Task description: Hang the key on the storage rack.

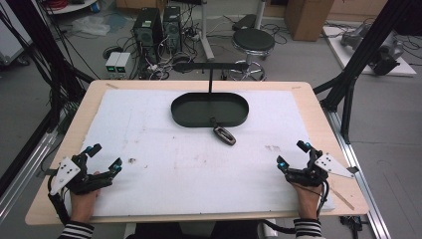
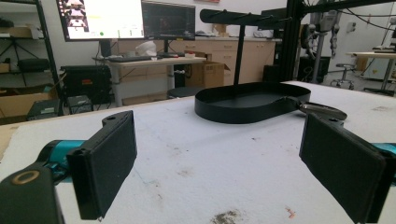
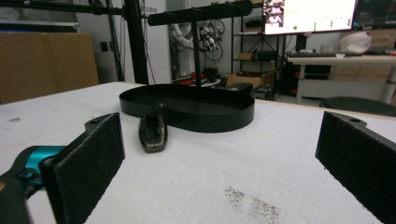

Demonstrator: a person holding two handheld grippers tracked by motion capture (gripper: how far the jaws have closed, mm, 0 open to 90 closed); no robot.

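Observation:
A black oval tray (image 1: 209, 110) with an upright post and crossbar (image 1: 210, 66) stands at the far middle of the white mat. A small dark shiny object (image 1: 224, 135) lies on the mat just in front of the tray, touching its rim; it looks like a watch or key fob. Both gripper views show the tray (image 2: 247, 102) (image 3: 187, 106) and the dark object (image 2: 323, 110) (image 3: 152, 132). My left gripper (image 1: 102, 157) rests open at the near left. My right gripper (image 1: 292, 154) rests open at the near right. Nothing sits between either pair of jaws.
The white mat (image 1: 164, 159) covers most of the wooden table (image 1: 318, 107) and bears a few dark stains. Beyond the table are a stool (image 1: 253, 41), computer towers (image 1: 148, 27) and cables on the floor. Black frame posts (image 1: 358, 59) flank the table.

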